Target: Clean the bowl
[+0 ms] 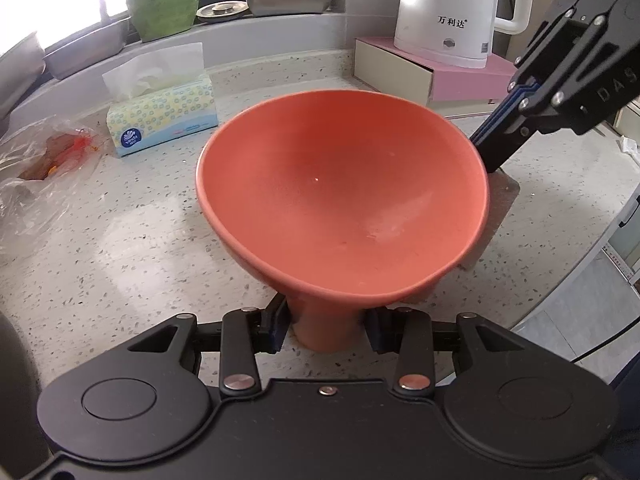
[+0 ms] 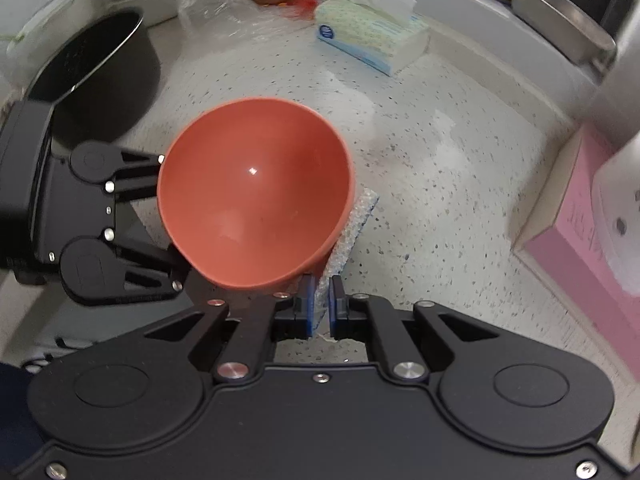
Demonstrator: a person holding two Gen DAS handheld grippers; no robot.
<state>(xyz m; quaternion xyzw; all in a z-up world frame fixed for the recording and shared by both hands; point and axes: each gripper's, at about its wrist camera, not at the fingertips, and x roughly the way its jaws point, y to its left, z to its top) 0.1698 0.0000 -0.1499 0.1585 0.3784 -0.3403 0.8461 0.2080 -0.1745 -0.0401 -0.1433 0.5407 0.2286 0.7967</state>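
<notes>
- The orange bowl (image 1: 344, 196) sits tilted above the speckled countertop (image 1: 132, 248), its open mouth turned up toward the left wrist camera; its narrow foot lies between the two fingers of the left gripper (image 1: 326, 330), one blue pad on each side of it; the jaws are clenched on that foot, so the bowl is carried by its base.
- From the right wrist view the same bowl (image 2: 256, 192) shows with its inside facing the lens; the left gripper (image 2: 168, 216) reaches in from the left edge behind it.
- The right gripper (image 2: 320, 306) is nearly closed, grasping a pale blue-and-white sponge (image 2: 352, 232) between its pads; the sponge stands edge-on from the jaws and runs up beside the bowl's lower right rim; whether sponge and rim touch cannot be told, though they are just beside each other.
- In the left wrist view the right gripper (image 1: 492, 148) comes down from the upper right, its tip behind the bowl's far right rim; the sponge is hidden there.
- On the counter beyond the bowl: a tissue pack (image 1: 164, 120), a crumpled plastic bag (image 1: 44, 168) well to the left, and a white kettle (image 1: 448, 12) on a pink box (image 1: 460, 76); a dark pot (image 2: 100, 76) stands near the left gripper.
</notes>
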